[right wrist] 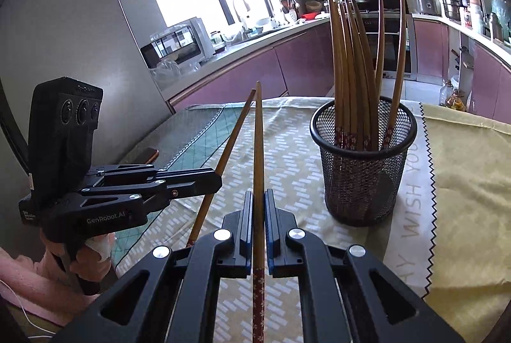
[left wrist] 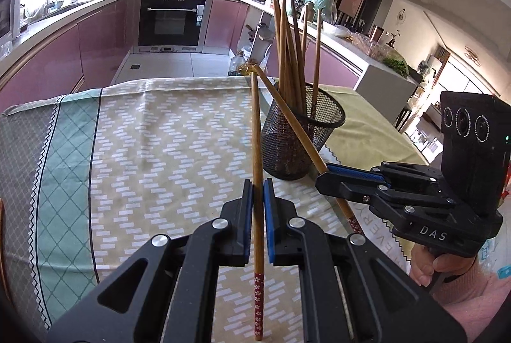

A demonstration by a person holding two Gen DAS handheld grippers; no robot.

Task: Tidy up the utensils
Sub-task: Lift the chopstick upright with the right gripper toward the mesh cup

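A black mesh cup (left wrist: 301, 132) stands on the cloth-covered table and holds several wooden chopsticks, tips up; it also shows in the right wrist view (right wrist: 362, 161). My left gripper (left wrist: 258, 183) is shut on one chopstick (left wrist: 256, 132) with a red flowered end, held above the table left of the cup. My right gripper (right wrist: 256, 197) is shut on another chopstick (right wrist: 258, 145). In the left wrist view the right gripper (left wrist: 322, 173) is just right of the cup's base. In the right wrist view the left gripper (right wrist: 218, 180) holds its chopstick (right wrist: 223, 164) beside mine.
A patterned tablecloth (left wrist: 143, 135) covers the table, with a yellow cloth (right wrist: 463, 177) at the right. A phone (right wrist: 145, 156) lies near the table's left edge. Kitchen counters and an oven stand beyond the far edge.
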